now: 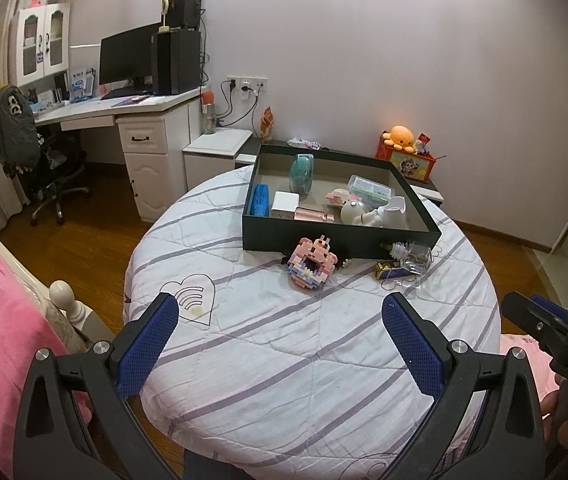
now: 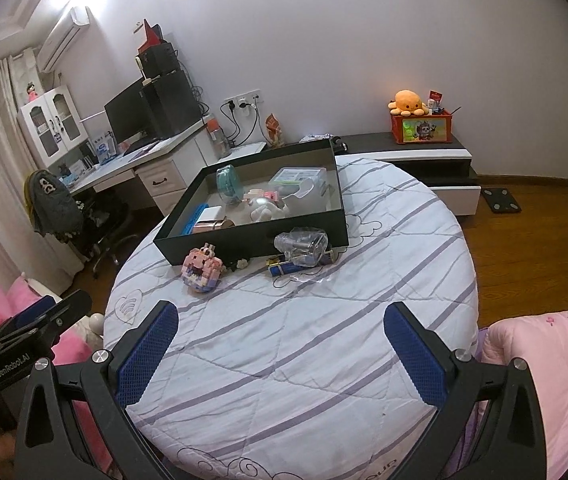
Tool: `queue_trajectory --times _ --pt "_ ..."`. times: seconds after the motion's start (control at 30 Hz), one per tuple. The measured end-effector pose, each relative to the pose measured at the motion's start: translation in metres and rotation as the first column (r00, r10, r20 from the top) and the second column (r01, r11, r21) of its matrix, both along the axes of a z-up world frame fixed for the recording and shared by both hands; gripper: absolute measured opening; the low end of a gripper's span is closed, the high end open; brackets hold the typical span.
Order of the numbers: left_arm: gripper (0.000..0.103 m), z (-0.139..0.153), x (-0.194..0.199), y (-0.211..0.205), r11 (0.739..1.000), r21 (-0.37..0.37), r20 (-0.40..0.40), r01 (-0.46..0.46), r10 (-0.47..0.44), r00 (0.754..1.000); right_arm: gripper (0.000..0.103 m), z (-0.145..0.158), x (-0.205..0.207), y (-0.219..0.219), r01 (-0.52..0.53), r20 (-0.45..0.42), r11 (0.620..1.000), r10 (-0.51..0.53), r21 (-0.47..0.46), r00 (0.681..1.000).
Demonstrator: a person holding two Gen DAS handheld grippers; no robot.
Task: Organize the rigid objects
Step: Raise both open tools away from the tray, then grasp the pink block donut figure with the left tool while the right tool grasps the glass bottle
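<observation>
A dark shallow box (image 1: 339, 236) (image 2: 252, 240) stands at the far side of a round table under a striped white cloth (image 1: 303, 340) (image 2: 303, 340); several small items lie in it. In front of it lie a pink brick-built toy (image 1: 311, 264) (image 2: 202, 269), a clear glass bottle (image 1: 411, 254) (image 2: 303, 246) and a small blue and gold item (image 1: 389, 270) (image 2: 285, 268). My left gripper (image 1: 280, 320) is open and empty over the near part of the table. My right gripper (image 2: 280, 324) is open and empty too, and shows at the right edge of the left view (image 1: 551, 328).
A white desk (image 1: 124, 112) with a monitor and a chair stands at the back left. A low cabinet (image 2: 423, 152) carries a red box with an orange plush. Pink bedding (image 1: 0, 320) (image 2: 543, 360) lies on both sides.
</observation>
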State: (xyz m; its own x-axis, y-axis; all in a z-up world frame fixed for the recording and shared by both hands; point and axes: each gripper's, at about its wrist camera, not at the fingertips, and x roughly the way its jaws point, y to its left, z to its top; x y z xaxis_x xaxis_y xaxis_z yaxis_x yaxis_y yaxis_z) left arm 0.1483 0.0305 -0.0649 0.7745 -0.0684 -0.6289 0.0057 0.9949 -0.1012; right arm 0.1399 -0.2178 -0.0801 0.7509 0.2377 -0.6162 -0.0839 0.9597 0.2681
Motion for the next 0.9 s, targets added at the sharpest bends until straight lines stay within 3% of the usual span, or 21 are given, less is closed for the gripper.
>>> queue_trajectory --times 0.47,0.9 --pt "0.103 -0.018 0.040 -0.010 0.999 0.034 -0.054 0.031 -0.029 0.998 0.103 -0.015 0.033 -0.001 0.004 -0.053 1.000 -0.005 -0.017 0.999" --pt "0.103 -0.063 0.115 -0.031 0.993 0.094 -0.131 0.071 -0.058 0.990 0.103 -0.048 0.110 0.004 0.004 -0.145 0.999 -0.009 -0.034 0.989"
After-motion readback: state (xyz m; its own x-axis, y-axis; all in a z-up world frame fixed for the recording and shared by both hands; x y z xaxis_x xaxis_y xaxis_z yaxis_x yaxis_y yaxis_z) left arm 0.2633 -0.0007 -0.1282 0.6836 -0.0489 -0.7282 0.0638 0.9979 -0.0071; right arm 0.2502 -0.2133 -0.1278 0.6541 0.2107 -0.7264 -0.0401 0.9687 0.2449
